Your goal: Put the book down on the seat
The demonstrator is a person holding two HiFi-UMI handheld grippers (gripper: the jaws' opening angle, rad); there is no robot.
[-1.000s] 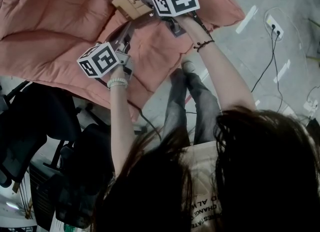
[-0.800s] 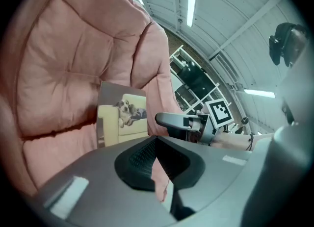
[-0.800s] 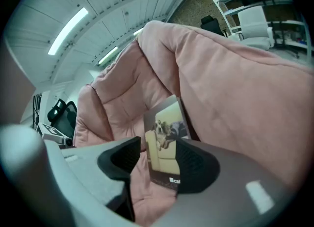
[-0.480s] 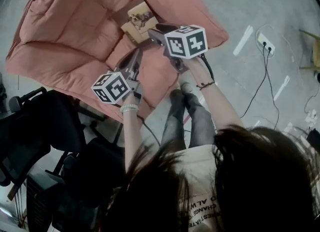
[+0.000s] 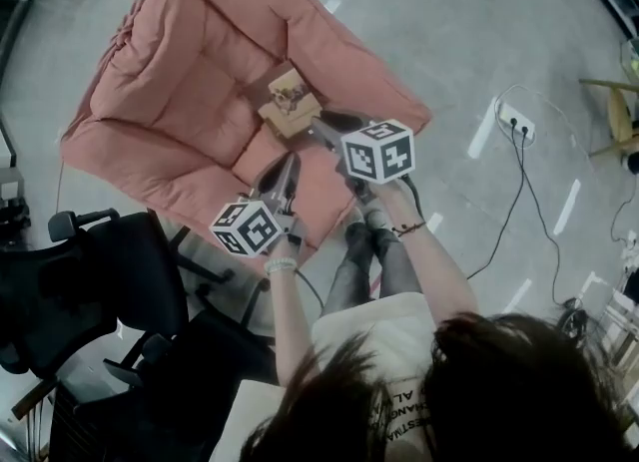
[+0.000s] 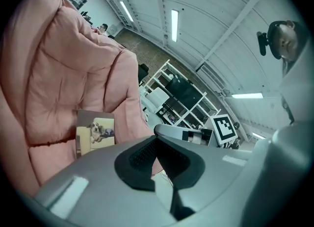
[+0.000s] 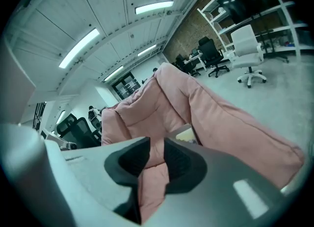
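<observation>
A book point(image 5: 290, 103) with a dog picture on its cover lies on the pink cushioned seat point(image 5: 190, 101), near the seat's middle. It also shows in the left gripper view as the book point(image 6: 95, 132) flat against the pink cushion point(image 6: 54, 74). My left gripper point(image 5: 283, 176) hovers over the seat's front edge, apart from the book, and its jaws point(image 6: 156, 145) look shut and empty. My right gripper point(image 5: 324, 123) hangs just right of the book without touching it. Its jaws point(image 7: 157, 157) have just been closing, stand open with a narrow gap, and nothing is between them.
Black office chairs point(image 5: 90, 290) stand at the lower left beside the seat. A power strip point(image 5: 514, 126) with cables lies on the grey floor at the right. The person's legs point(image 5: 374, 250) are close to the seat's front corner. Shelves point(image 6: 181, 98) stand beyond.
Both grippers have risen and drawn back from the book, which stays on the seat. The right jaws have narrowed. The whole seat has come into the head view.
</observation>
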